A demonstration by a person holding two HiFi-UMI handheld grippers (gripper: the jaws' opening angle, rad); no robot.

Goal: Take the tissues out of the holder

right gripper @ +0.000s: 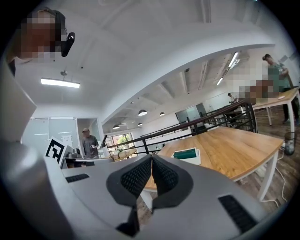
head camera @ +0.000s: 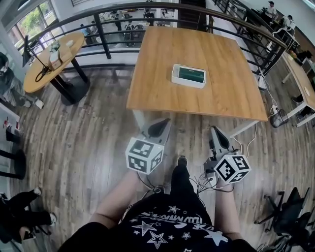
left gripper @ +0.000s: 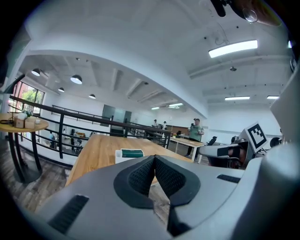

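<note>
The tissue holder (head camera: 188, 75), a white rectangular box, lay flat about the middle of the square wooden table (head camera: 206, 44). A dark green pack of tissues (head camera: 190, 74) filled its open top.

Both grippers were on the near side of the table, over the plank floor (head camera: 93, 133) and well apart from the holder. The left gripper (head camera: 161, 125) pointed toward the table's near edge, with its marker cube (head camera: 144, 155) behind it. In the left gripper view its ribbed black pads (left gripper: 140, 177) were pressed together at the tips with nothing between them, and the holder showed beyond them on the tabletop. The right gripper (head camera: 216, 133) was held to the right of it and pointed the same way, its own cube (head camera: 232, 168) nearest the person. In the right gripper view its pads (right gripper: 136, 177) likewise met at the tips, pinching nothing, and the holder showed farther off, right of the tips.

Between the two grippers one shoe (head camera: 182, 161) of the person stood on the floor, and a black shirt with white stars (head camera: 162, 226) filled the near edge of the head view. A black railing (head camera: 113, 12) curved along the far side of the table. A round wooden table (head camera: 49, 69) with small items on it stood at the far left. Another person's legs (head camera: 22, 211) showed at the near left, and a black chair (head camera: 290, 216) at the near right.
</note>
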